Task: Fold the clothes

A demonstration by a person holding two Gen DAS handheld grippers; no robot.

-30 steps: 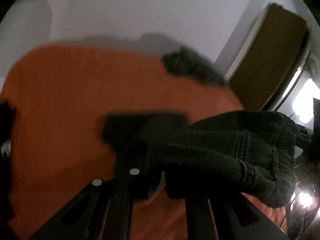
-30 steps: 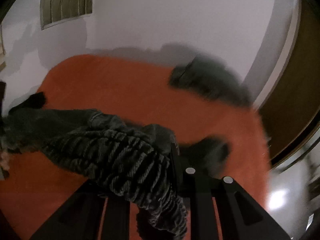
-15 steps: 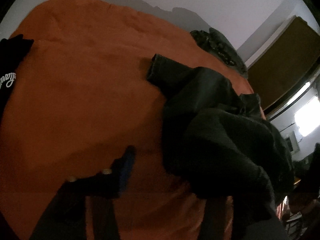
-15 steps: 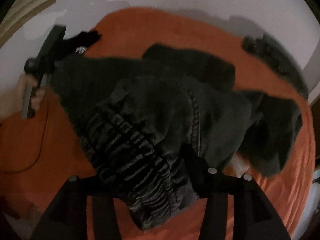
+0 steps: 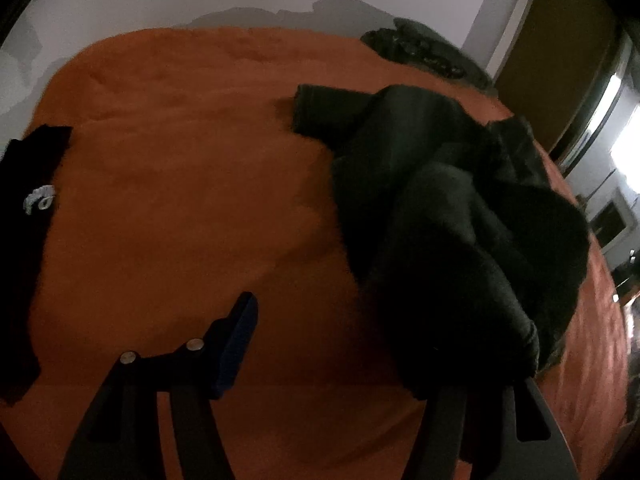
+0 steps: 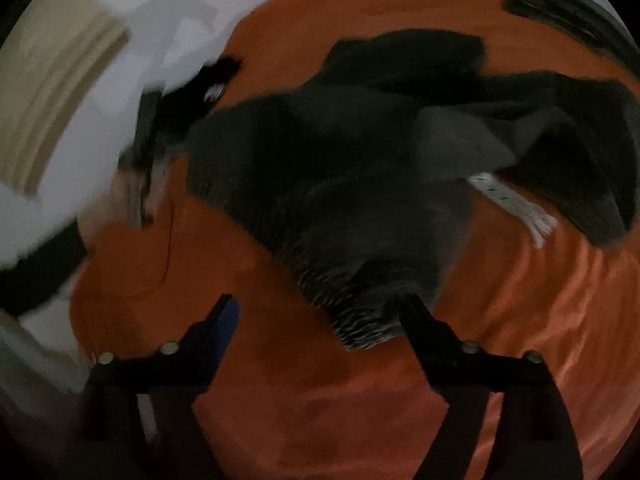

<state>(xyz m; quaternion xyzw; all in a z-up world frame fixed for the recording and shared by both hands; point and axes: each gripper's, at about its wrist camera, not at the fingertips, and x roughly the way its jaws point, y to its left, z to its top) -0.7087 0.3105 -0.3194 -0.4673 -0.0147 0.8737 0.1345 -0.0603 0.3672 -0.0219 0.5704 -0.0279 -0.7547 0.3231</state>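
Both grippers' jaws wide, dark trousers (image 6: 360, 168) heaped mid orange bedspread (image 5: 160, 200), bare left.

Your bed (image 5: 168, 184) wears an orange cover, and the dark trousers (image 5: 460, 208) lie crumpled on it just ahead of your fingers. Left of the fingers a black garment with white lettering (image 5: 28, 208) rests at the bed's edge; another dark heap (image 5: 420, 52) sits far ahead.

Blurred view, right hand-held gripper (image 6: 316, 316) with fingers spread wide, dark trousers (image 6: 360, 168) crumpled on orange bed cover (image 6: 540, 300), ribbed waistband near the right finger, white tag (image 6: 512, 204) at right.
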